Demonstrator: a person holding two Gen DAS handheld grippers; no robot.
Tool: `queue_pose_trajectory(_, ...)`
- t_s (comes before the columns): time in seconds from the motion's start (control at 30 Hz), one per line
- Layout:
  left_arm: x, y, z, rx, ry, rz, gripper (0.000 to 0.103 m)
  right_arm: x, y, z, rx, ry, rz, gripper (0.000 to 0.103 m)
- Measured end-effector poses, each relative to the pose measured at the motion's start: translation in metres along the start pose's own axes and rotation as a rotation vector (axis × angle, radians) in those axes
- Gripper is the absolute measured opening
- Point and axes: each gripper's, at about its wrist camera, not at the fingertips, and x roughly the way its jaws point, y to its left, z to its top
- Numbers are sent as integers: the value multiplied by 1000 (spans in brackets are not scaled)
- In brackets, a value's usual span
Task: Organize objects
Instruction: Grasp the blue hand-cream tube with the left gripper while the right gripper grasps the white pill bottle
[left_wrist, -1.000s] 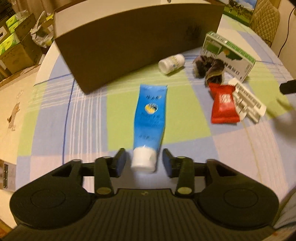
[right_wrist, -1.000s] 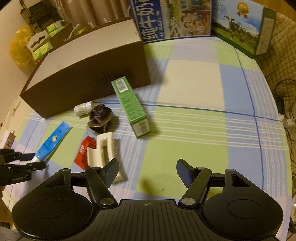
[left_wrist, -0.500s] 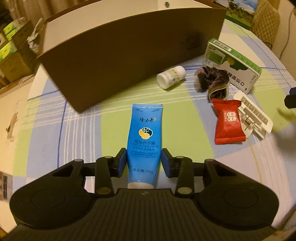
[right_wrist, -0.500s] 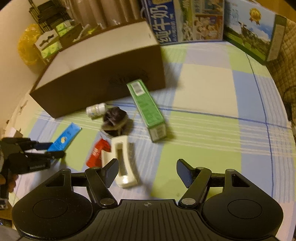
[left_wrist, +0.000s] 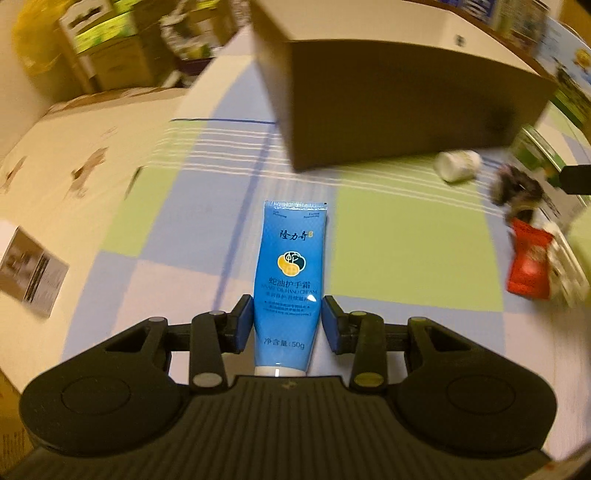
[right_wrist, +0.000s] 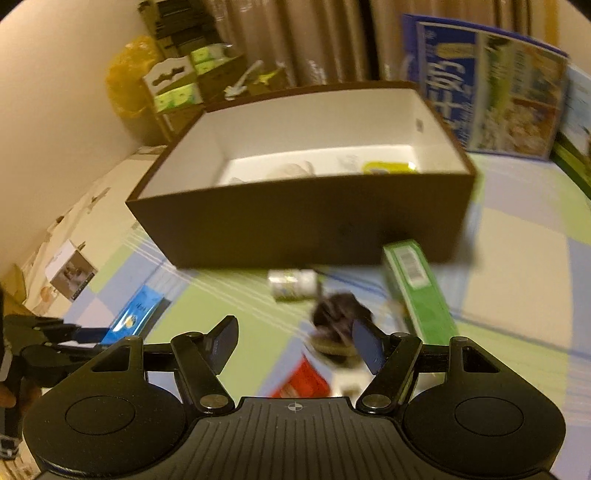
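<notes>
Blue tube (left_wrist: 290, 280), one: between left tongs (left_wrist: 288, 325), pads flanking it, grip uncertain, above checked counter (left_wrist: 406, 236). Right tongs (right_wrist: 293, 345): spread wide, empty. One brown box (right_wrist: 303, 221), one white bottle (left_wrist: 458, 165), one red packet (left_wrist: 530, 266).

Black ribbed hand-held gripper (left_wrist: 288, 325), brass screws

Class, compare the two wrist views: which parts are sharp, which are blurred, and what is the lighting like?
Left wrist view: the blue hand-cream tube between the left gripper fingers is sharp, while the surroundings smear. Right wrist view: the right gripper is sharp and the green carton streaks. Both views have a warm yellow cast and fisheye bending.
</notes>
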Motion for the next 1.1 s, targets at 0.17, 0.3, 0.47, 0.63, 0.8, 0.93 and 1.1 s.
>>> queue_pose_trajectory(0.17, 4, 17, 6, -69, -7, 32, 34, 40, 0, 13, -13, 28, -27, 66)
queue_pose_trajectory(0.3, 8, 23, 10, -102, -1, 45, 34, 68, -3, 17, -22, 59, -51, 66)
queue_pose_trajectory(0.47, 11, 27, 13, -123, 0, 41, 34, 94, -2, 19, -50, 86, -60, 57)
queue_pose_trajectory(0.63, 13, 28, 16, -140, 4, 40, 35, 108, -1, 17, -70, 105, -63, 44)
queue_pose_trajectory(0.8, 13, 28, 16, -138, 9, 43, 35, 104, 4, 8, -94, 111, -39, 43)
queue_pose_trajectory(0.93, 13, 27, 17, -134, 19, 45, 35, 98, 13, -4, -120, 124, -5, 43)
queue_pose_trajectory(1.1, 10, 21, 15, -121, 34, 38, 35, 85, 23, -22, -125, 139, 44, 43)
